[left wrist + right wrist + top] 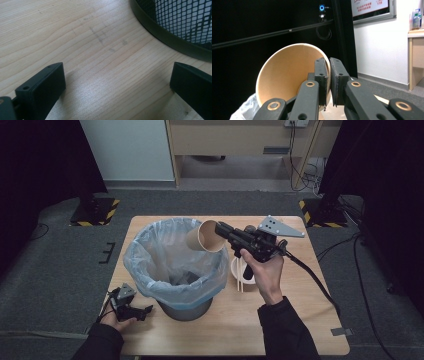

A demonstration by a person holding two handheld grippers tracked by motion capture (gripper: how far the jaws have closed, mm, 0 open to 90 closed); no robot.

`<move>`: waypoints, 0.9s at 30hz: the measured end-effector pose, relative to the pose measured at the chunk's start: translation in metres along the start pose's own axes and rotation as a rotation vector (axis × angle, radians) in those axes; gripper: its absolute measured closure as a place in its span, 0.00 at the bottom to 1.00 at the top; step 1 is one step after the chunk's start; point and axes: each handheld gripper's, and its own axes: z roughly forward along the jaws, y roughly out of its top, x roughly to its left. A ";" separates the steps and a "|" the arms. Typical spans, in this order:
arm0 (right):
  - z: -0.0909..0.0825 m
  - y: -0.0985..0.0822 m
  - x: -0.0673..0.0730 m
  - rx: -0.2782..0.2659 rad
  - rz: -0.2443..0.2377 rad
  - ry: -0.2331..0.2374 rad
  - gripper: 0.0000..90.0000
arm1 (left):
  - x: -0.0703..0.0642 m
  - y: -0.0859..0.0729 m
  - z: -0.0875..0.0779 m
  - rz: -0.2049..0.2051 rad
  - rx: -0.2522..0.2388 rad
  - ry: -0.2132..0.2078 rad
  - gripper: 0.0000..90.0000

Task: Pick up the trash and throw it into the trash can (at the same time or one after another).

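Note:
A brown paper cup (201, 236) lies tilted on its side in the air above the right rim of a mesh waste bin (186, 309) lined with a clear plastic bag (150, 255). My right gripper (220, 229) is shut on the cup's rim, one jaw inside the cup and one outside. The right gripper view shows the cup (287, 72) with its open mouth toward the camera and the right gripper (329, 80) pinching its wall. My left gripper (146, 310) rests open on the table at the bin's lower left. Its jaws (117, 82) hold nothing, and the bin's base (170, 40) is just ahead.
A white bowl (236, 268) with wooden chopsticks (241, 281) sits on the wooden table (225, 330) under my right hand, right of the bin. A cable trails from the right gripper toward the table's right edge. Dark things lie inside the bag.

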 end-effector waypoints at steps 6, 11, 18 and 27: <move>0.007 -0.008 0.001 0.037 0.001 0.004 0.94 | 0.000 0.000 0.000 0.000 0.000 0.000 0.00; 0.016 -0.016 0.001 0.070 -0.006 0.009 0.94 | 0.000 0.000 0.000 0.000 0.000 0.000 0.00; 0.021 -0.020 -0.001 0.081 -0.011 0.027 0.78 | 0.000 0.000 0.000 0.001 0.000 0.000 0.00; -0.009 0.011 -0.008 -0.018 -0.041 -0.044 0.68 | 0.000 0.000 0.000 0.001 0.000 0.000 0.00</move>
